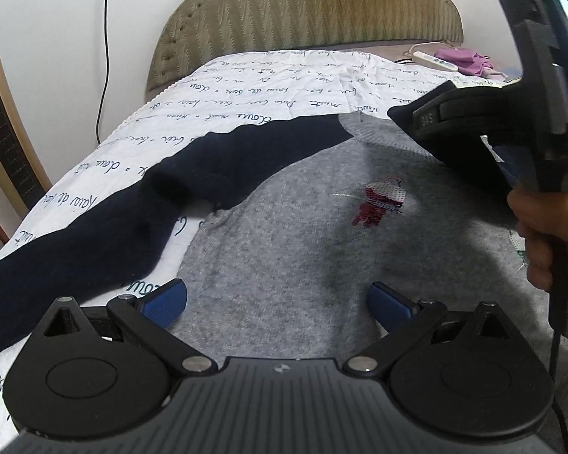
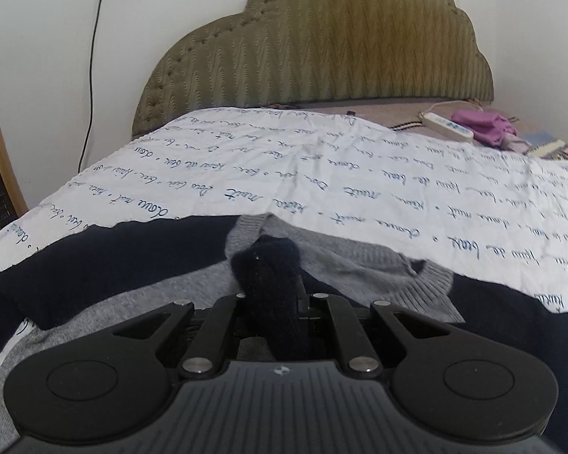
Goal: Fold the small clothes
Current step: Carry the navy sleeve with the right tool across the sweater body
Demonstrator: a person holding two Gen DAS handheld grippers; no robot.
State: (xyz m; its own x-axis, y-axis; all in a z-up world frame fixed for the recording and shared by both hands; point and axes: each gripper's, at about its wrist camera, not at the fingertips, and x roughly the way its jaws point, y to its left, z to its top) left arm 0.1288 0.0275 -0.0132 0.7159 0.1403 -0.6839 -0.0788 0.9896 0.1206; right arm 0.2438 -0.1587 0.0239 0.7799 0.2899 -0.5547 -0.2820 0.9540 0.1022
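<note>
A small grey sweater point(image 1: 303, 242) with navy sleeves and a red bird patch point(image 1: 382, 200) lies flat on the bed. Its left navy sleeve point(image 1: 132, 204) stretches out to the left. My left gripper point(image 1: 276, 299) is open and empty, its blue pads low over the sweater's grey body. My right gripper point(image 2: 280, 295) is shut on the cuff of the right navy sleeve point(image 2: 272, 283) and holds it over the sweater's chest, just below the grey collar point(image 2: 359, 261). The right gripper also shows in the left wrist view point(image 1: 454, 121), with the hand holding it.
The bed has a white quilt with blue script point(image 2: 322, 174) and an olive padded headboard point(image 2: 314, 45). A white power strip point(image 2: 448, 126) and purple cloth point(image 2: 484, 123) lie at the far right. A black cable point(image 2: 91, 75) hangs from a wall socket at the left.
</note>
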